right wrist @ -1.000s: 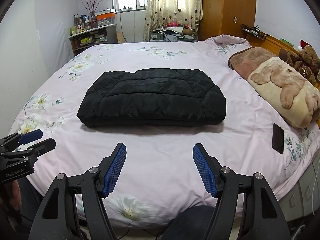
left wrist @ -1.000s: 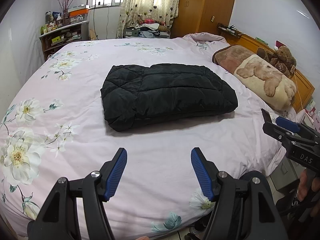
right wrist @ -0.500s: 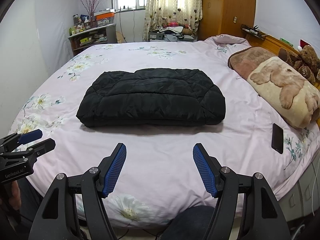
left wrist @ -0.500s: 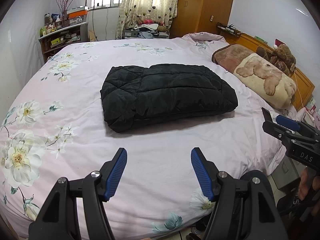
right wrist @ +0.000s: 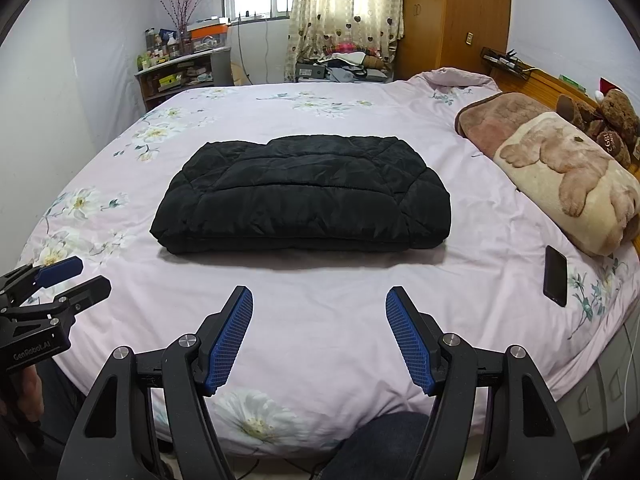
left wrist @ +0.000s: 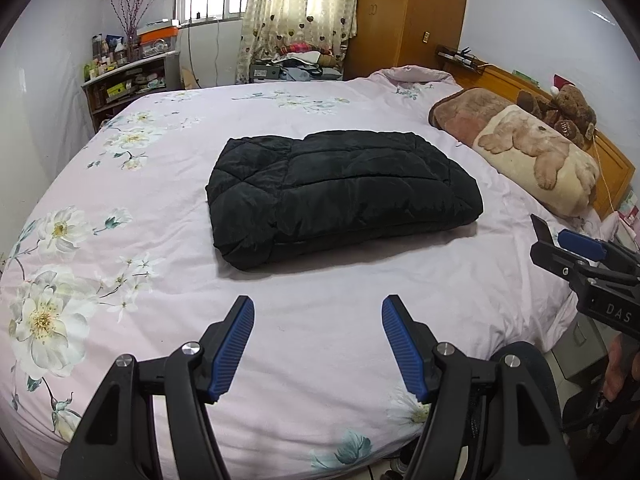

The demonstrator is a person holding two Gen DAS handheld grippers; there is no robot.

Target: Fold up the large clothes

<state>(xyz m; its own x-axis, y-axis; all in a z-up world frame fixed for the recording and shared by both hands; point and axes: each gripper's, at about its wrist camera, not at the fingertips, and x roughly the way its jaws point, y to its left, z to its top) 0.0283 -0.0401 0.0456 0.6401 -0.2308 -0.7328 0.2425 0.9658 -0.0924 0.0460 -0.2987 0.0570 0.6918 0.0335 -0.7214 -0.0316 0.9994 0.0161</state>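
A black quilted jacket [left wrist: 340,196] lies folded into a thick rectangle in the middle of the pink floral bed [left wrist: 120,208]; it also shows in the right wrist view [right wrist: 304,196]. My left gripper [left wrist: 318,320] is open and empty, held above the bed's near edge, well short of the jacket. My right gripper [right wrist: 319,312] is open and empty, likewise short of the jacket. Each gripper shows at the side of the other's view, the right one [left wrist: 568,248] and the left one [right wrist: 68,280].
A bear-print blanket roll [right wrist: 560,168] and a teddy bear [right wrist: 612,120] lie along the wooden headboard on the right. A black phone [right wrist: 556,276] lies on the bed near the right edge. A shelf [right wrist: 180,76] and a wardrobe [right wrist: 456,16] stand beyond the bed.
None of note: both grippers stay open and the jacket lies still; the left wrist view shifted only slightly.
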